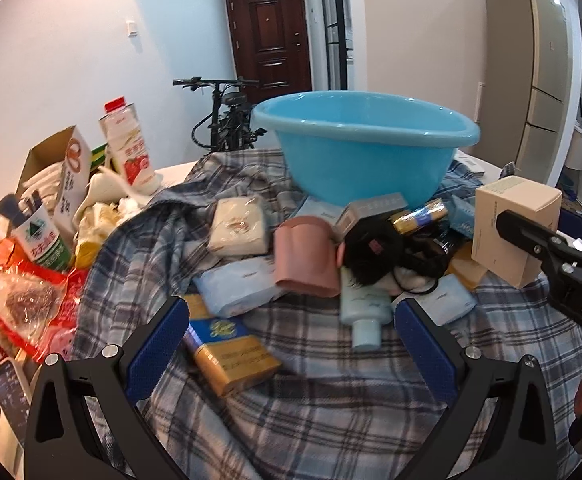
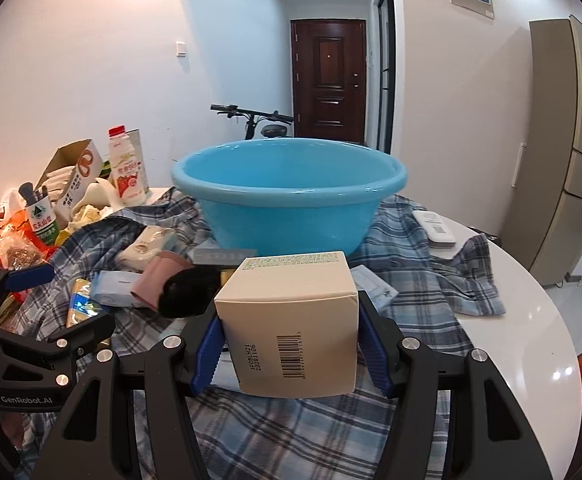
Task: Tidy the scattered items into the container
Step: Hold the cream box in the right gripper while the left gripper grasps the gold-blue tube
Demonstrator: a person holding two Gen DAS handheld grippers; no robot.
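Two grippers over a plaid cloth [image 1: 331,400]. Right gripper [image 2: 289,344] clamps a beige box [image 2: 291,320] w/ barcode, print "JFC5LH21 20281106", just in front of the blue basin [image 2: 287,196], lifted off the cloth. Left gripper [image 1: 291,344] jaws wide apart, nothing between, above a gold-blue pack [image 1: 227,352]. Its body reads "GenRobot.AI" in right view. Pink cup [image 1: 305,256] lies tipped beside black hair ties [image 1: 375,256]. Strawberry drink bottle [image 1: 131,148] stands back left.

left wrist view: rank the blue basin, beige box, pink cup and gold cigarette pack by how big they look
1. blue basin, by far the largest
2. beige box
3. pink cup and gold cigarette pack: look about alike; the pack lies nearest the camera, so I won't rank them.
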